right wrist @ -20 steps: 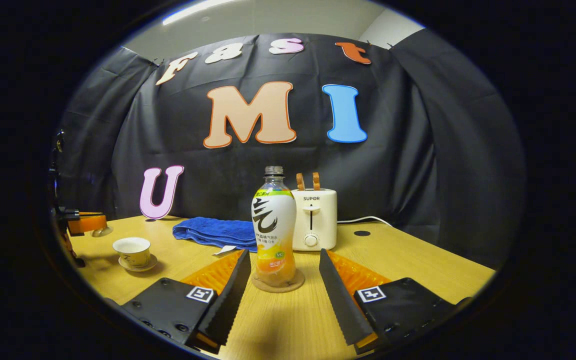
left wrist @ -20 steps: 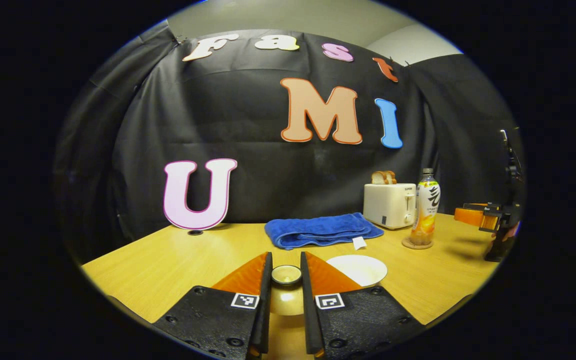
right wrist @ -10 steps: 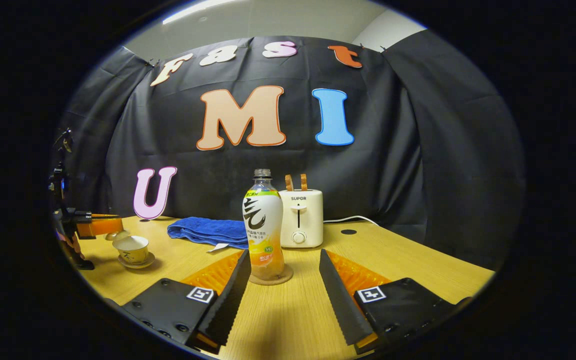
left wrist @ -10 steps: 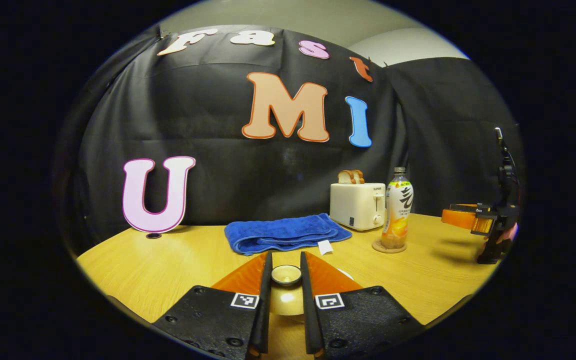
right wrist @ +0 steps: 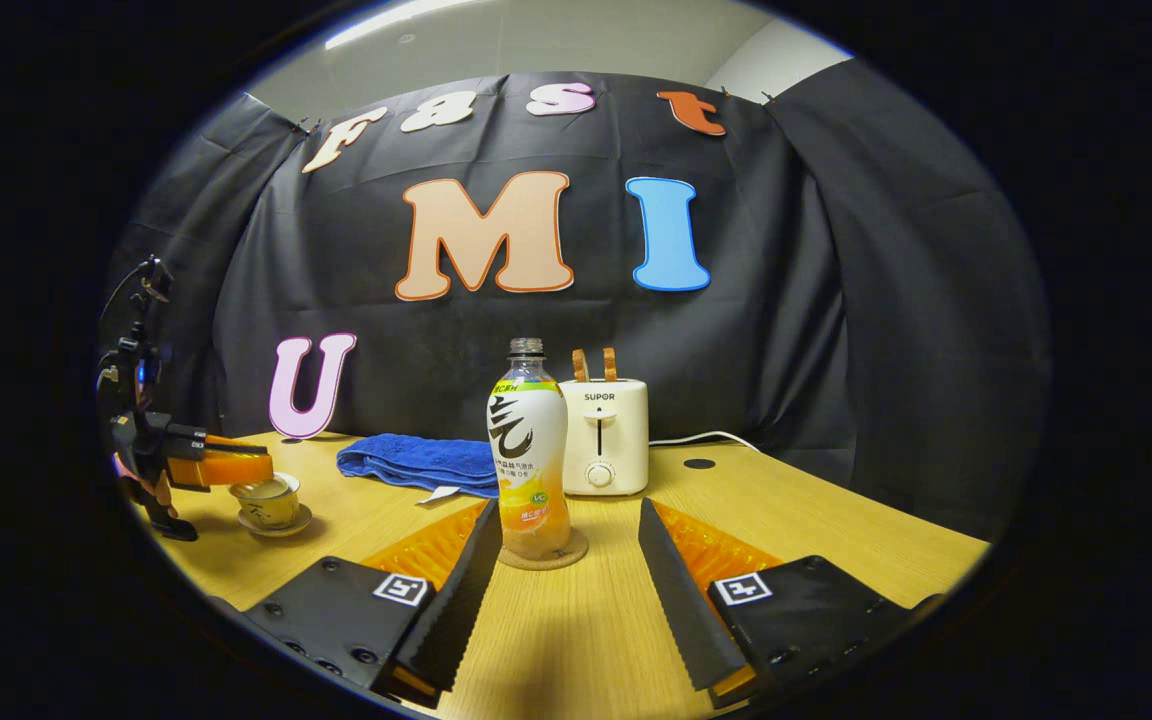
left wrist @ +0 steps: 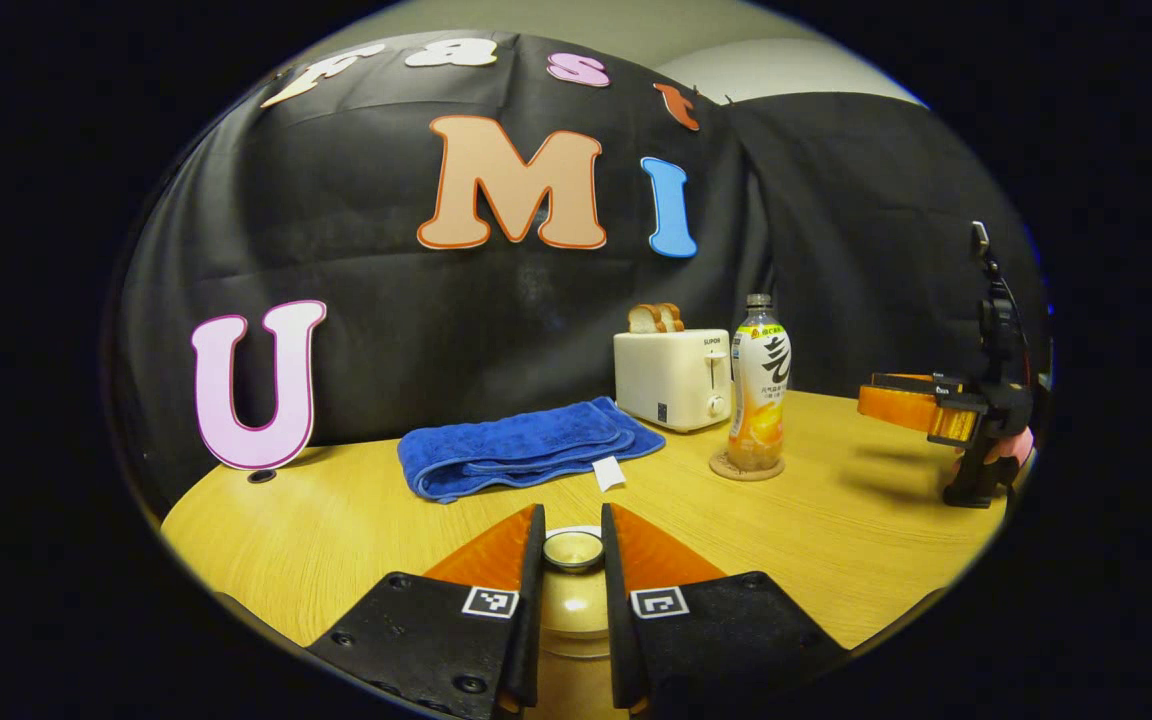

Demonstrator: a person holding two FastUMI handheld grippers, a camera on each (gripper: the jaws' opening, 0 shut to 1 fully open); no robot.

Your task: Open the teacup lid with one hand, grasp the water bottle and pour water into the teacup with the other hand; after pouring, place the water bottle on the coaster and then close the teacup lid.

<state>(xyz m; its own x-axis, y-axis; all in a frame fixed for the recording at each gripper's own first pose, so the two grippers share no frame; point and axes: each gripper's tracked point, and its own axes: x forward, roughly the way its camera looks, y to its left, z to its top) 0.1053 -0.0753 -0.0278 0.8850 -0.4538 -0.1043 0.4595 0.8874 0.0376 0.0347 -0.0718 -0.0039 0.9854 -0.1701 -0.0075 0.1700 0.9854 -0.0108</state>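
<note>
My left gripper is shut on the round knob of the cream teacup lid, which hides the cup under it. In the right gripper view the left gripper hangs directly over the pale teacup on its saucer; I cannot tell whether the lid touches the rim. The water bottle, capless with orange drink low inside, stands upright on the round coaster. My right gripper is open just short of the bottle, touching nothing; it also appears as the right gripper past the coaster.
A folded blue towel lies behind the cup, and a white toaster with bread slices stands beside the bottle. The toaster has a white cable trailing right. The wooden table ends in a curved front edge.
The left gripper carried the lid rightward and down until it sits over the teacup. The right gripper drew back a little from the bottle and stayed open.
</note>
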